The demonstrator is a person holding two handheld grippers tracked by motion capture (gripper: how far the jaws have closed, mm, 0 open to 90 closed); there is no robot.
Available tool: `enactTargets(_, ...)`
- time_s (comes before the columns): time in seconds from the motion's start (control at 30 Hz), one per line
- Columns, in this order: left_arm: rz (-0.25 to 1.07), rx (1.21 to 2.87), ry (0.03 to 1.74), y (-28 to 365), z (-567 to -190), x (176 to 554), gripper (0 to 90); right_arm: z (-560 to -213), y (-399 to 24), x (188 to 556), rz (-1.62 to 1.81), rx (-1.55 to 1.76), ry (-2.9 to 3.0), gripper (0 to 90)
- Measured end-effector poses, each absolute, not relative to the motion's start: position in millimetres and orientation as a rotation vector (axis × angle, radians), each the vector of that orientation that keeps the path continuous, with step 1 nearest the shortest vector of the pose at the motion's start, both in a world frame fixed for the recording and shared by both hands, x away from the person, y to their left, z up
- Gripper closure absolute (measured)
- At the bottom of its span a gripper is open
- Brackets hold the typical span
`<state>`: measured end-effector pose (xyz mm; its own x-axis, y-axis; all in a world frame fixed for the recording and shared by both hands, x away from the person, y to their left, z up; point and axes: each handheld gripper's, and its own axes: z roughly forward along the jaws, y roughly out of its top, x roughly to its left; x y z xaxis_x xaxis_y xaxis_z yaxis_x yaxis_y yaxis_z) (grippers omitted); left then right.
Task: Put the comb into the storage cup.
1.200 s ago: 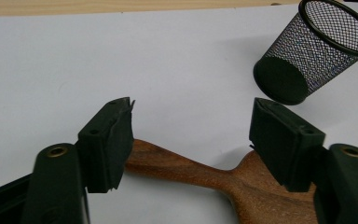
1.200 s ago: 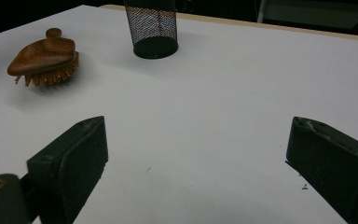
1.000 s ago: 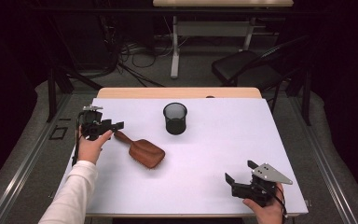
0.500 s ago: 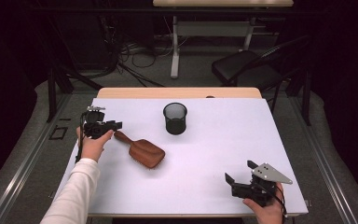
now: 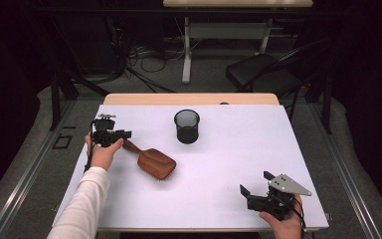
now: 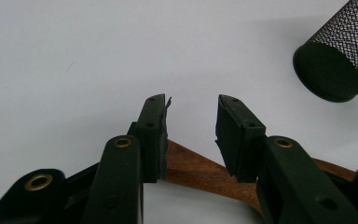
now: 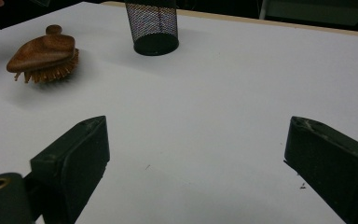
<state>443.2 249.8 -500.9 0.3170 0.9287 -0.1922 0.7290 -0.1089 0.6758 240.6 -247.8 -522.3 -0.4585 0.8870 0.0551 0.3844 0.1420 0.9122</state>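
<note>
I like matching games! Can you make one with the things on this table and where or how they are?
1. brush
2. cup
3. left claw
4. right claw

a. black mesh, standing upright
b. open over bare table
c. around the wooden handle
d. brown, lying bristles down

Pairs: 1-d, 2-a, 3-c, 4-b

In the left gripper view the hairbrush (image 6: 200,170) handle runs behind both claw jaws toward 5 o'clock, its head out of frame, and the mesh cup (image 6: 340,56) is cropped at 2 o'clock.
</note>
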Motion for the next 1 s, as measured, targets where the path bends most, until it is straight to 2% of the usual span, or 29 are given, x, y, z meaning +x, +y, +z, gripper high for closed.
enactTargets(0.23,0.356,1.915,1.461,244.7,-506.7,446.6,68.4,-522.0,-247.5,239.8,1.285,1.224,1.925,6.3)
enactTargets(0.27,0.354,1.918,1.462,243.9,-507.6,447.0,72.2,-522.0,-247.8,240.0,1.284,1.217,1.926,6.4)
enactTargets(0.47,0.349,1.920,1.468,242.1,-511.4,449.4,76.6,-522.4,-247.9,240.5,1.288,1.216,1.924,6.6)
enactTargets(0.83,0.353,1.937,1.490,240.5,-518.2,452.9,90.0,-522.7,-248.5,240.9,1.289,1.219,1.922,6.7)
enactTargets(1.0,0.349,1.952,1.500,239.2,-522.5,455.2,90.0,-523.2,-248.6,241.2,1.292,1.219,1.926,6.8)
